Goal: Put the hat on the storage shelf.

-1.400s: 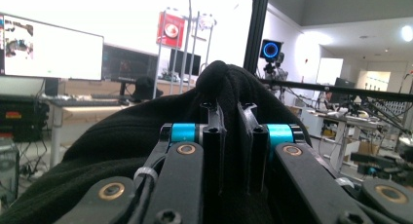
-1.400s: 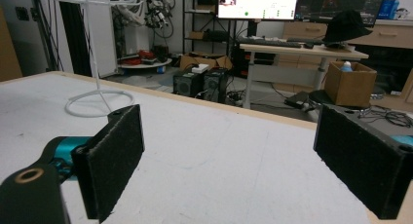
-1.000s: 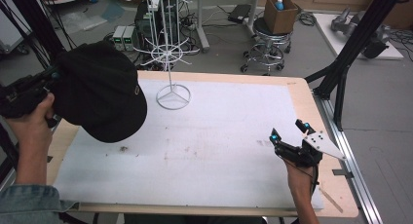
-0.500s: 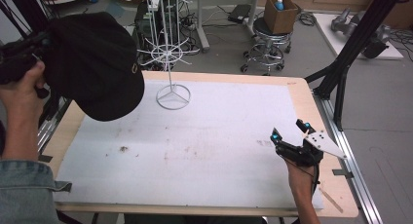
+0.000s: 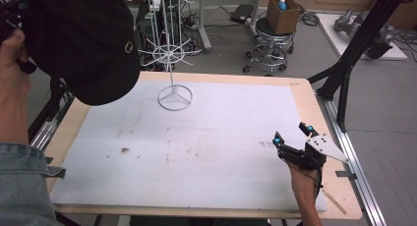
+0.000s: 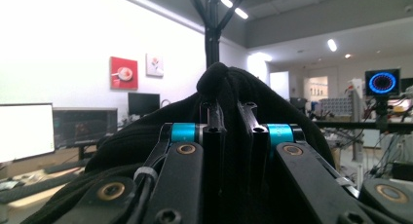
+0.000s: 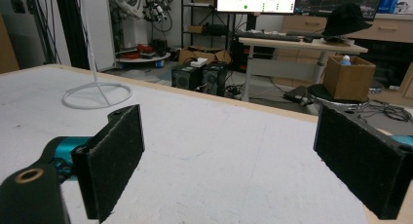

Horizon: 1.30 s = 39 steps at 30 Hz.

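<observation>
No legible txt, labels or nos. anywhere.

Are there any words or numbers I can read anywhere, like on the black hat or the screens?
None can be read.
Black hat: a small round badge, too small to read.
Screens behind the table: whatever they show is blurred.
Red wall picture: a drawing, no letters legible.
</observation>
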Motion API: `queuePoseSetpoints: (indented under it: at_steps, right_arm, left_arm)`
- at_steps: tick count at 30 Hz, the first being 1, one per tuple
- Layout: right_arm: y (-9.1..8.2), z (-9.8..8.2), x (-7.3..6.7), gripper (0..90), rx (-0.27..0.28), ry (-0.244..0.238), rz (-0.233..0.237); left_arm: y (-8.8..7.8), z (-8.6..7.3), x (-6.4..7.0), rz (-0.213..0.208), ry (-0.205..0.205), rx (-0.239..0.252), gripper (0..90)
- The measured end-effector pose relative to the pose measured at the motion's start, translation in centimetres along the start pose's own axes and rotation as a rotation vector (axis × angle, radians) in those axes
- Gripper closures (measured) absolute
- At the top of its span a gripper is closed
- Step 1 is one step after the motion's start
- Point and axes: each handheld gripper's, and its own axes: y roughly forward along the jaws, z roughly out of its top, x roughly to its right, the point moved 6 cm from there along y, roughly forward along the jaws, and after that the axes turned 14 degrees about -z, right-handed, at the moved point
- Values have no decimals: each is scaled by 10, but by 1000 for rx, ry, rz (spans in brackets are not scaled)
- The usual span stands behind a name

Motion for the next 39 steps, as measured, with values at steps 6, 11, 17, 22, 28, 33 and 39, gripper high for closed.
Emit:
queuePoseSetpoints:
  at_steps: [6, 11, 17, 22, 28, 33, 39]
  right_arm:
    - [-2, -3, 2, 102, -8, -5, -13]
    - [-4, -4, 6, 102, -8, -6, -22]
    - [-8, -5, 9, 103, -10, -5, -31]
    - [-11, -6, 11, 102, -16, -5, -31]
    - [-11, -8, 12, 102, -23, -5, -32]
    - [-11, -8, 10, 103, -22, -4, -26]
    - [-10, -8, 10, 103, -24, 2, -23]
  left_arm:
    - [16, 12, -5, -28, 10, 35, 824]
    - [30, 19, -7, -62, 4, 59, 824]
    - [53, 15, -16, -80, -20, 76, 824]
    - [66, 9, -24, -73, -36, 78, 824]
    - [76, -3, -36, -54, -77, 83, 824]
    - [80, -18, -43, -37, -105, 55, 823]
    - [78, -35, -48, -6, -136, 56, 823]
